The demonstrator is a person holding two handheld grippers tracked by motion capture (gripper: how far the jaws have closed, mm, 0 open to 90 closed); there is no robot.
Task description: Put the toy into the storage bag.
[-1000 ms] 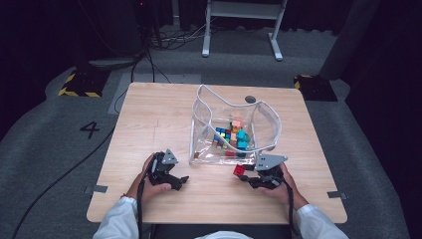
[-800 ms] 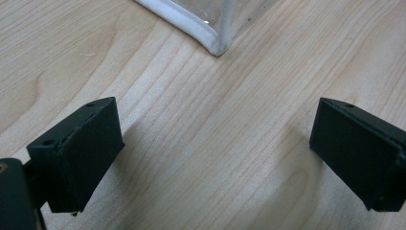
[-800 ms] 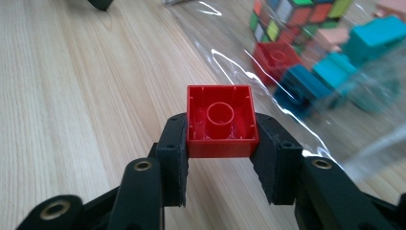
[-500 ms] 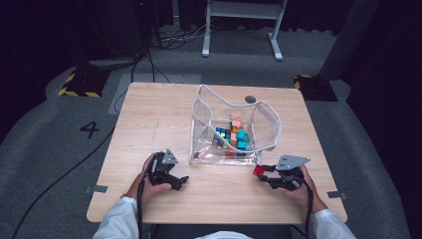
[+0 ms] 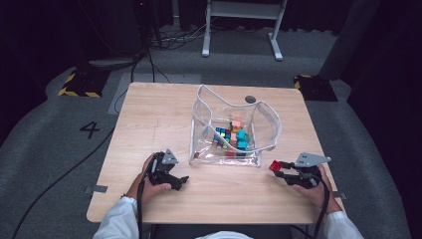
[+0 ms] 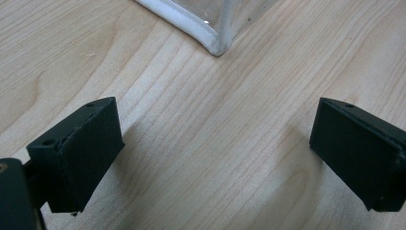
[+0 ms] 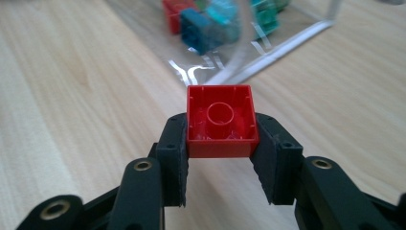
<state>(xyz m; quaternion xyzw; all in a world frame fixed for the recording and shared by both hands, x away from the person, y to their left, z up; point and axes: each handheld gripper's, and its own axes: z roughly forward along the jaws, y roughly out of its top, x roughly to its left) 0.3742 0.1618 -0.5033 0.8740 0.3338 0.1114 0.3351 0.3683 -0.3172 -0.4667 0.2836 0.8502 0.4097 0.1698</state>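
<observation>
My right gripper (image 5: 281,168) clamps red brick (image 7: 219,120), now carried rightward away from clear bag (image 5: 234,130), brick above desk (image 5: 149,114). Extraction looks done; placement next. Left gripper (image 5: 180,180) parked, jaws wide, empty.

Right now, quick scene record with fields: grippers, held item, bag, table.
left gripper: jaws open, nothing between them, resting on table near bag corner
right gripper: jaws shut on red brick, right of bag
red brick: hollow underside faces the gripper camera, clamped on two sides
bag: clear, open top, white rim, upright mid-table
bag contents: coloured bricks, loose pile
table: light wood
</observation>
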